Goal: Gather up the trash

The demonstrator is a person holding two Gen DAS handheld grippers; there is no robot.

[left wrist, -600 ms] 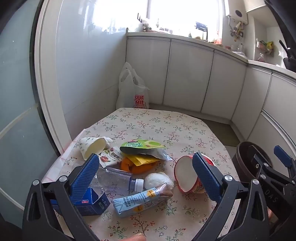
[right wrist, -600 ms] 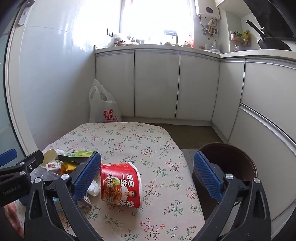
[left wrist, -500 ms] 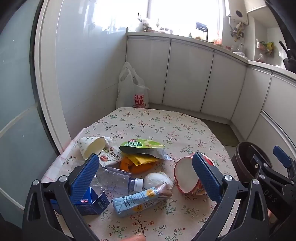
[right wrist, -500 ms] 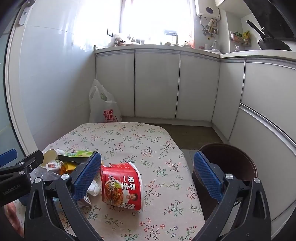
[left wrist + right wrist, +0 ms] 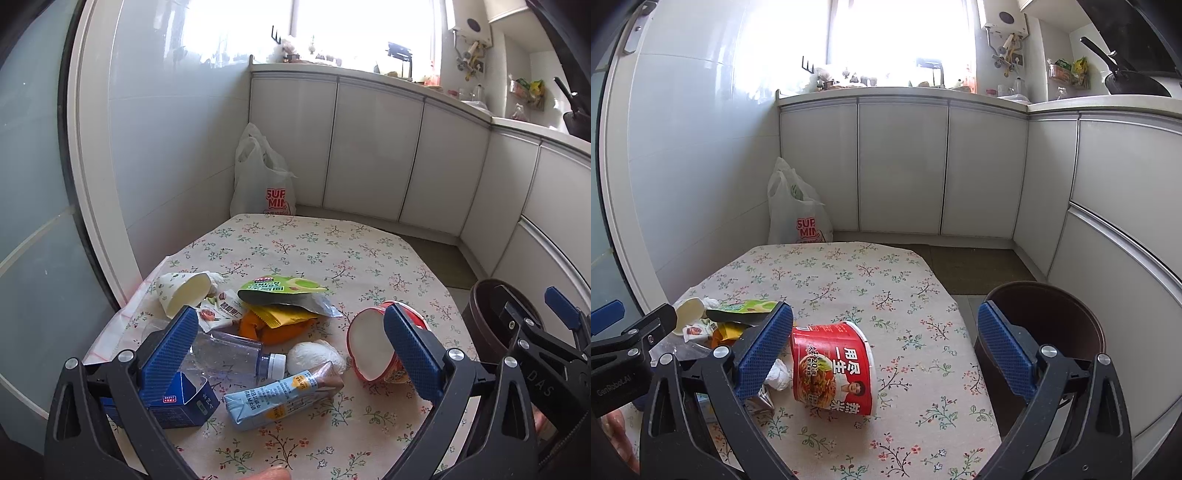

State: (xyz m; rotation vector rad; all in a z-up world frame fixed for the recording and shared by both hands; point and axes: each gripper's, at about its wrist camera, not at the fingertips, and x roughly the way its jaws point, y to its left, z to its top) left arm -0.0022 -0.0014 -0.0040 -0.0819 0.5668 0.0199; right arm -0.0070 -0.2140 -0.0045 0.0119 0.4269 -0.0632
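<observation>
Trash point(image 5: 273, 321) piled on the floral worktop point(image 5: 332, 243), noodle cup point(image 5: 833, 367) tipped over, looks empty. Brown bin point(image 5: 1045, 314) beside it, bottom hidden. Both grippers' jaws wide, holding nothing.

Trash heap at lower left of the table point(image 5: 332, 251), noodle cup point(image 5: 833, 369) on its side to the heap's right, bin point(image 5: 1045, 317) off the table's right edge, plastic bag point(image 5: 264, 181) on the floor behind the table at upper centre

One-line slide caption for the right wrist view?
Open right gripper hovers over red noodle cup lying on the floral tablecloth, brown bin beside the table.
</observation>
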